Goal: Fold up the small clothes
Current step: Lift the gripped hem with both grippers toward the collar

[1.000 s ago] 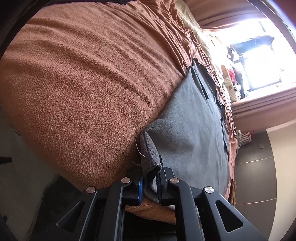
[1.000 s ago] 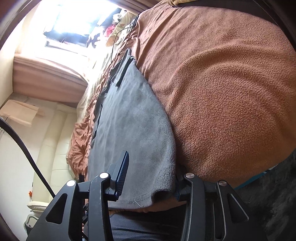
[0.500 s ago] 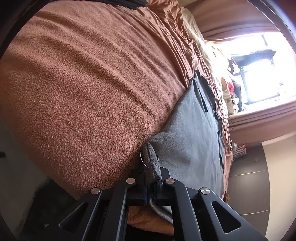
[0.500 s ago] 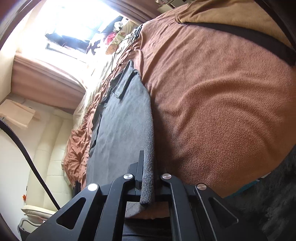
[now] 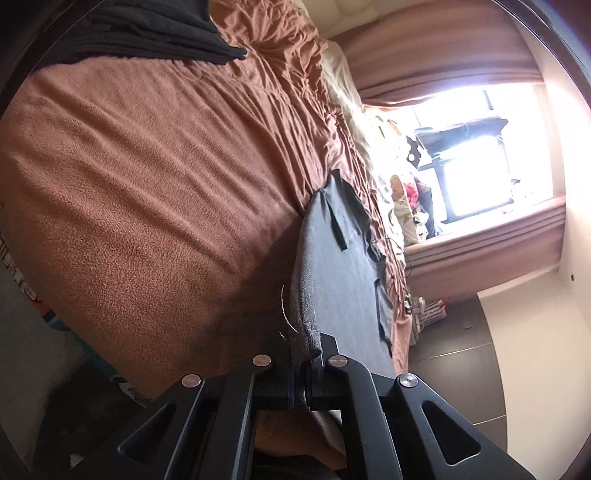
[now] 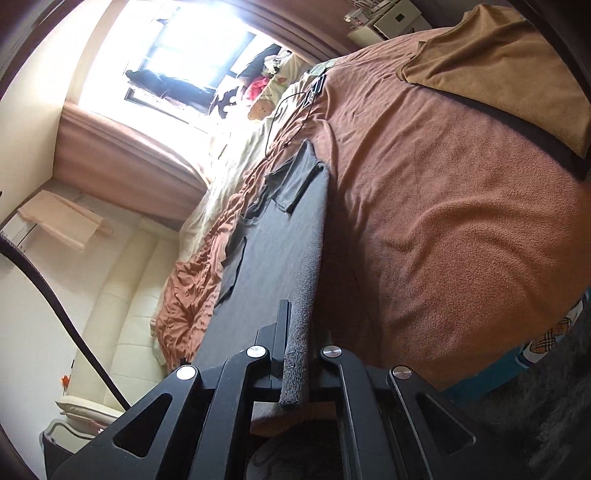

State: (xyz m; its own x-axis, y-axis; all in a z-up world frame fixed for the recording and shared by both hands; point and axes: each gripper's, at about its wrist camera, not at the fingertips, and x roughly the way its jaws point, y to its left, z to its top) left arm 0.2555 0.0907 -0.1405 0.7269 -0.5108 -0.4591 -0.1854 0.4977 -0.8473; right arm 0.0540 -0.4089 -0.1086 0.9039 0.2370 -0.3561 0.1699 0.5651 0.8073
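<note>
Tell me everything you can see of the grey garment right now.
The grey garment is dark grey knit cloth, a T-shirt by its look, with sleeves showing at the far end. It lies stretched lengthwise on the brown blanket. Its near hem is raised off the bed: the left gripper is shut on one bunched corner with a loose thread, the right gripper shut on the other, where the fuzzy edge stands upright between the fingers. The far end rests on the blanket.

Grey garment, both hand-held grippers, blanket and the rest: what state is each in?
Grey garment: near hem pinched and raised, far end on bed.
Left hand-held gripper: shut on hem.
Right hand-held gripper: shut on hem.
Brown blanket: spread, rumpled.
Dark clothes: folded, stacked.
</note>
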